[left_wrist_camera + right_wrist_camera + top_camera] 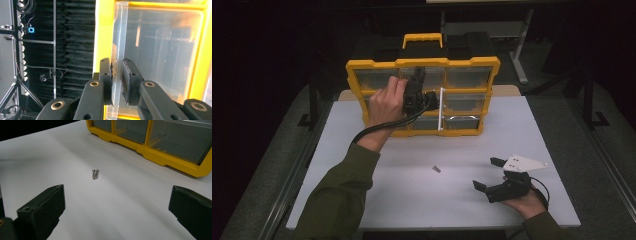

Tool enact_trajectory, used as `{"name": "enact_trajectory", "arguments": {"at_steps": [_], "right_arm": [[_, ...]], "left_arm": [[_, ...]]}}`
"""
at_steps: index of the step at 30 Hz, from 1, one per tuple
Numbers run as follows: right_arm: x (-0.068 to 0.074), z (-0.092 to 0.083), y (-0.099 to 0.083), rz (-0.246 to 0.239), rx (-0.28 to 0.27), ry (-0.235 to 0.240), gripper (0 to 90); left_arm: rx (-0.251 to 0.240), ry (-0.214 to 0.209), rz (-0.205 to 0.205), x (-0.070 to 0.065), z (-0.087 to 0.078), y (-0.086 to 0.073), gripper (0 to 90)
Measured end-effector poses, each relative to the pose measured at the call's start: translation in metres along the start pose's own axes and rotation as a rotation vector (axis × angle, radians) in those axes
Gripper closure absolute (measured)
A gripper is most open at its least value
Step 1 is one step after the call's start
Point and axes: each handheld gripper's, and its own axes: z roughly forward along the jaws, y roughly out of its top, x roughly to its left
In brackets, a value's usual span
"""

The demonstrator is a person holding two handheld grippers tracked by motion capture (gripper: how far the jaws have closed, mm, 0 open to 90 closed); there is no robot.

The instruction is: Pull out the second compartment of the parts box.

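The left tongs (116,75) are nearly closed, their pads pinching the clear front lip of a drawer (120,45) in the yellow organiser (422,97); which drawer this is stays hard to make out, since in the high view the hand (387,104) and the tongs' body cover that part of the middle row. The drawer's contents cannot be told through the hazy plastic. The organiser stands upright near the far edge of the white surface (362,200), its black back half lost in the dark behind. The right tongs (491,173) rest wide open near the surface's near right corner, gripping nothing, jaws pointing toward the middle. Ahead of them, well apart, a few small screws (95,173) lie bunched together on the bare surface, between these tongs and the organiser's lower edge; their exact number is hard to make out.
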Motion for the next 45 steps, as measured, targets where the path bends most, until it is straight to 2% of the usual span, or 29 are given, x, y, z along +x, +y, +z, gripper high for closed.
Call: {"name": "enact_trajectory", "arguments": {"at_steps": [7, 17, 36, 45], "right_arm": [[0.0, 0.0, 0.0, 0.002, -0.003, -0.001, 0.0], [0.0, 0.0, 0.0, 0.001, -0.003, -0.002, 0.0], [0.0, 0.0, 0.0, 0.002, -0.001, -0.003, 0.0], [0.0, 0.0, 0.0, 0.002, -0.001, -0.004, 0.0]], "left_arm": [[0.005, 0.002, 0.024, 0.0, -0.001, 0.0, 80.5], [-0.008, 0.0, 0.009, 0.0, -0.005, 0.001, 80.5], [-0.022, -0.001, 0.031, 0.002, -0.017, 0.0, 80.7], [-0.033, 0.005, 0.028, 0.002, -0.023, 0.0, 80.8]]}}
